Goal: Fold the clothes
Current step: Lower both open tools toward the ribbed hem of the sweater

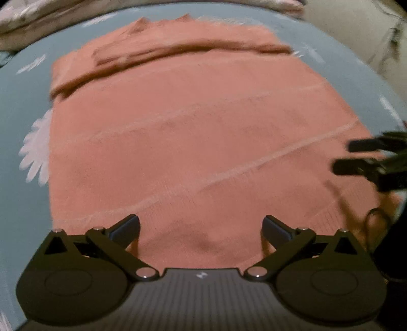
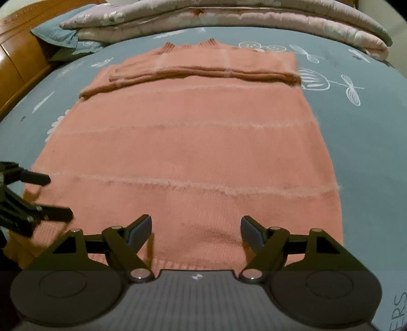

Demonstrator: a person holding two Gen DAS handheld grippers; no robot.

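A salmon-pink knit sweater [image 1: 190, 127] [image 2: 190, 142] lies flat on the bed, collar [image 2: 190, 47] at the far end. Its sleeves [image 2: 203, 73] [image 1: 178, 53] are folded across the chest. My left gripper [image 1: 201, 220] hovers open over the near hem towards the sweater's left side, nothing between its fingers. It shows at the left edge of the right wrist view [image 2: 59, 196]. My right gripper [image 2: 196, 220] stands open over the hem further right, also with nothing in it. In the left wrist view it enters from the right edge [image 1: 346, 157].
The blue-grey bedsheet [image 2: 368, 152] with white flower prints surrounds the sweater. A folded pale quilt [image 2: 229, 17] lies along the far end, with a blue pillow [image 2: 56, 33] at far left. Wooden furniture [image 2: 15, 51] borders the bed's left side.
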